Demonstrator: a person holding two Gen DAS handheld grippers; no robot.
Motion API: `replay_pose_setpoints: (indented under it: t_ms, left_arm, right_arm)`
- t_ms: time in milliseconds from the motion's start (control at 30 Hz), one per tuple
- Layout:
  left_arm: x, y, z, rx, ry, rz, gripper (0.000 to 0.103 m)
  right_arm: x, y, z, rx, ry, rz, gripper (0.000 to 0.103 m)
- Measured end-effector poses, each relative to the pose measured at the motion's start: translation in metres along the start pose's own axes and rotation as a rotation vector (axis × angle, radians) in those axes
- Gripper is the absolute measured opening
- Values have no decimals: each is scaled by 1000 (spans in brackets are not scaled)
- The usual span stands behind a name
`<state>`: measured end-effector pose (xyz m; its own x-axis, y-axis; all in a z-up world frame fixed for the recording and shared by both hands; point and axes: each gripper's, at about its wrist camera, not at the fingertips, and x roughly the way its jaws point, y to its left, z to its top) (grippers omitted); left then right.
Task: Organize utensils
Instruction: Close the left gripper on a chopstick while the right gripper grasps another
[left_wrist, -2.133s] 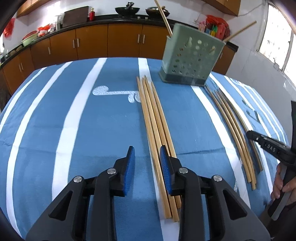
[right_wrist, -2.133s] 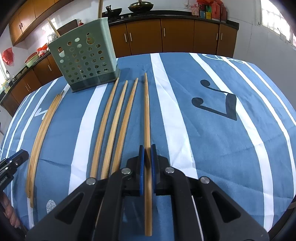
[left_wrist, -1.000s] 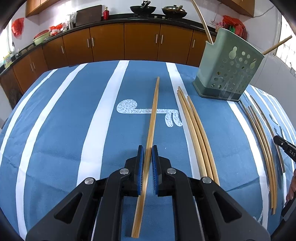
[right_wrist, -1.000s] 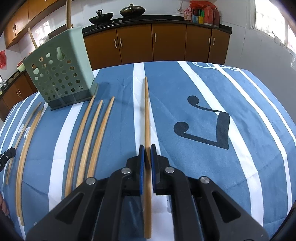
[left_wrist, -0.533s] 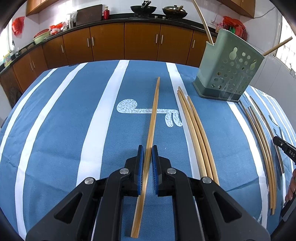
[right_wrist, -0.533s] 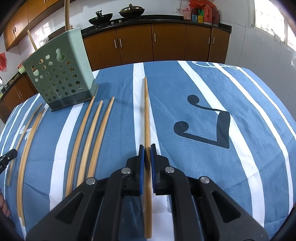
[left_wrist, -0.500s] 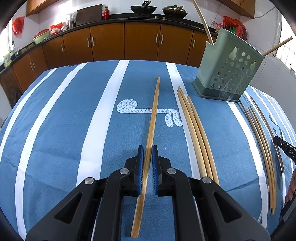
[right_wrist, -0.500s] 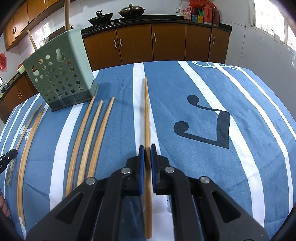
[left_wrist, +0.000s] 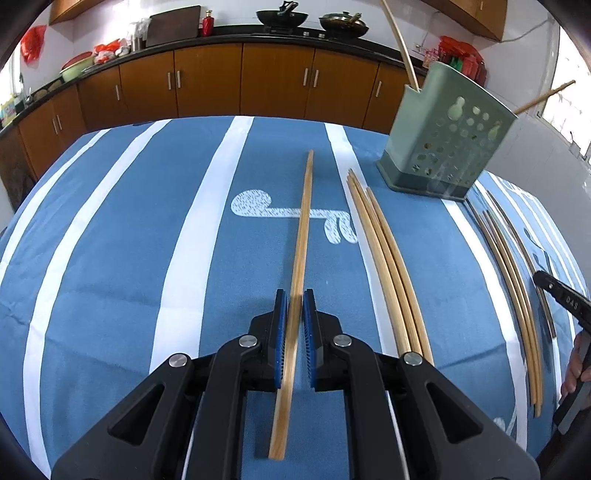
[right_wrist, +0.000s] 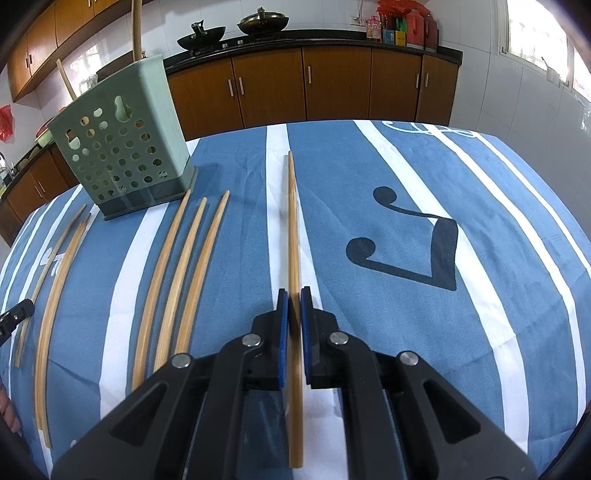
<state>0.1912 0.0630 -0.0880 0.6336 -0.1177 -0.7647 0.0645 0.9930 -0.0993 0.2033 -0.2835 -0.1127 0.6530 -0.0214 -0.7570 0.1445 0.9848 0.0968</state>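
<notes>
Blue striped cloth (left_wrist: 110, 258) lies bare to the left of the left gripper (left_wrist: 294, 295), whose jaws clamp one chopstick (left_wrist: 301, 236). The right gripper (right_wrist: 291, 293) clamps another chopstick (right_wrist: 293, 229); the green holder (right_wrist: 122, 147) stands near loose chopsticks (right_wrist: 184, 266).

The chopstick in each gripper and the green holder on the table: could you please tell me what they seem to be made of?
The chopstick in the left gripper and the chopstick in the right gripper look like bamboo or light wood: tan, matte, faint lengthwise grain. The green holder looks like moulded plastic: uniform pale green, smooth, slightly glossy, with clean punched round holes and a darker base.
</notes>
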Motion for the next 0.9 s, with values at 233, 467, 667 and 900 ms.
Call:
replay_pose_setpoints:
  t_ms: [233,467,667,900]
  left_arm:
    - [-4,-5,-6,35,5,5,10]
    - [-6,-9,-10,67,5,30,8]
    - [-13,-7,-11,54,1,19,8]
    - [-40,-5,-2,28,-76,-4,8]
  right_arm:
    - [-3,-1,-4,0,1,5,8]
    - [-5,-2,-6,-6,1,14,8]
    - [-22,-6,-8,6,-36,40,8]
    - [-47,-11,2,29,-102,64,8]
